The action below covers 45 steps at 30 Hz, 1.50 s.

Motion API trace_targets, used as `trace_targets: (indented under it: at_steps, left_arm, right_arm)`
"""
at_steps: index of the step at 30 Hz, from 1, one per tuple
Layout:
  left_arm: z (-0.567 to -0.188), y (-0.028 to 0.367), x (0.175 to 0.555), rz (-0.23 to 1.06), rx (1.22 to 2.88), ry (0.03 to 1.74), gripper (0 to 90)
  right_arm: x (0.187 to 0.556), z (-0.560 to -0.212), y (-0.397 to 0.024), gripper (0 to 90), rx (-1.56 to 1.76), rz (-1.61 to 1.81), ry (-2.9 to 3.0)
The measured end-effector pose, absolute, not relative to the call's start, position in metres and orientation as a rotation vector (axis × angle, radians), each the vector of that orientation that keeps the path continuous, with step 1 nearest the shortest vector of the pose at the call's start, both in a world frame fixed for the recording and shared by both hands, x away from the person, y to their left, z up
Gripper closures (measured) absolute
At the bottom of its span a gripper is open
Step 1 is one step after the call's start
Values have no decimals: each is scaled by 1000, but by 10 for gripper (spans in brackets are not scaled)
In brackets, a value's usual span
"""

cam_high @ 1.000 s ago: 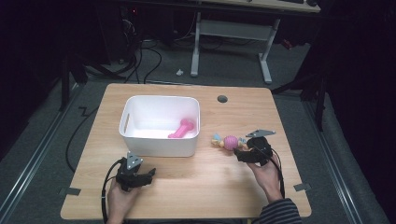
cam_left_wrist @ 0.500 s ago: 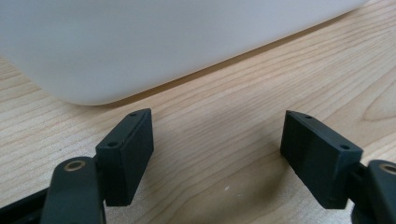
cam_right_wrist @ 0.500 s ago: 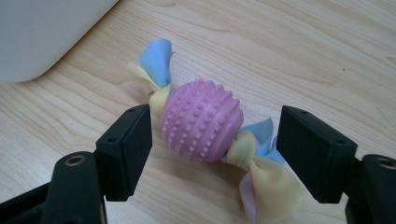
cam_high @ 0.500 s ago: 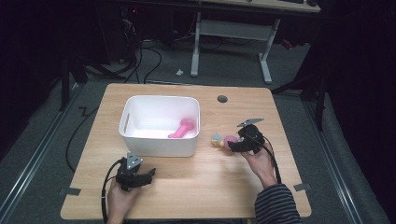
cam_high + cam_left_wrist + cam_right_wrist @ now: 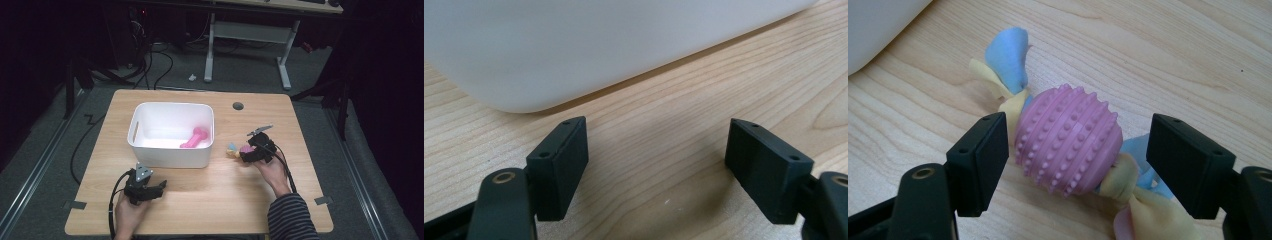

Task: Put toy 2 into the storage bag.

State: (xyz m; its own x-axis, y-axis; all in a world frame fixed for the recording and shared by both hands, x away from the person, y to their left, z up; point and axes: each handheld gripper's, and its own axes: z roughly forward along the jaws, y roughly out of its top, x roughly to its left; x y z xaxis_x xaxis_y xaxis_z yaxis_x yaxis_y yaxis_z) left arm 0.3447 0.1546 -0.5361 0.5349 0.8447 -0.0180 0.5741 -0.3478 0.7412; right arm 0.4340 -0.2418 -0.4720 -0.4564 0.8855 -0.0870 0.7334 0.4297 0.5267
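A pink spiked rubber ball with blue and yellow cloth tails lies on the wooden table, just right of the white bin. My right gripper straddles the ball; its jaws have just been opening. The left jaw sits at the ball's side and the right jaw stands clear of it. From above, the right gripper is at the toy. A pink bone-shaped toy lies inside the bin. My left gripper rests open on the table, facing the bin's front wall, with nothing between its jaws. In the high view the left gripper is at the front left.
A round cable hole sits in the table's far side. Beyond the table stand a desk frame's white legs and cables on the dark floor. Bare wood stretches between the two hands.
The right hand and gripper slid left toward the bin until the jaws came around the ball. The toy stayed where it lay. The left gripper has not moved.
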Motion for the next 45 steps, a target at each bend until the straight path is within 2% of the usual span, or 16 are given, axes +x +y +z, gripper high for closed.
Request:
trace_targets:
  at_steps: [10, 21, 45]
  left_arm:
    - [-536, 155, 345, 486, 2060, 1145, 257]
    - [-536, 154, 345, 485, 2062, 1143, 254]
    - [-536, 154, 345, 487, 2061, 1143, 252]
  right_arm:
    - [436, -480, -238, 324, 1347, 590, 2363]
    - [434, -481, -237, 340, 1324, 560, 2356]
    - [407, -437, -259, 342, 1301, 808, 2325]
